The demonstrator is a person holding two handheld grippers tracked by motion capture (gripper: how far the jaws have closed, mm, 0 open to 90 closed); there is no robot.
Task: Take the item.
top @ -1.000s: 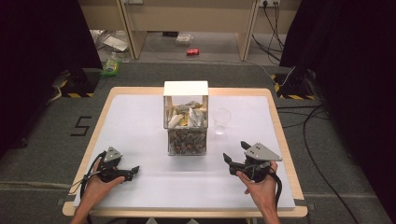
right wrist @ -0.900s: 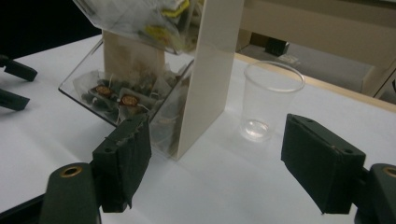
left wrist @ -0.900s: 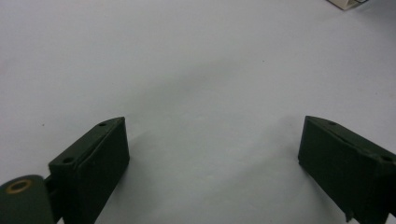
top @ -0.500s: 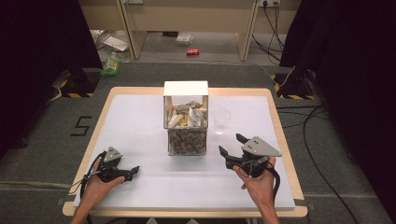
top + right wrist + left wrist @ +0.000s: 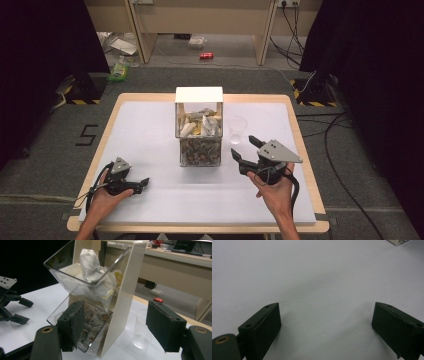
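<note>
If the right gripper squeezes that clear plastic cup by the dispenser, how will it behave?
The clear plastic cup looks thin-walled and empty, so it is probably very light and may buckle under a firm squeeze. Standing upright beside the tea bag dispenser, it would likely tip or skid if nudged. Its smooth wall may slip between the right gripper pads.

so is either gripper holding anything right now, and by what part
Nothing is held. The left gripper rests open over bare table; the right gripper is open, apart from the dispenser and cup.

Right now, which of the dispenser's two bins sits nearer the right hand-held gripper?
The lower bin, holding brownish packets, lies level with the right hand-held gripper. The upper bin, with pale sachets, sits above it.
</note>
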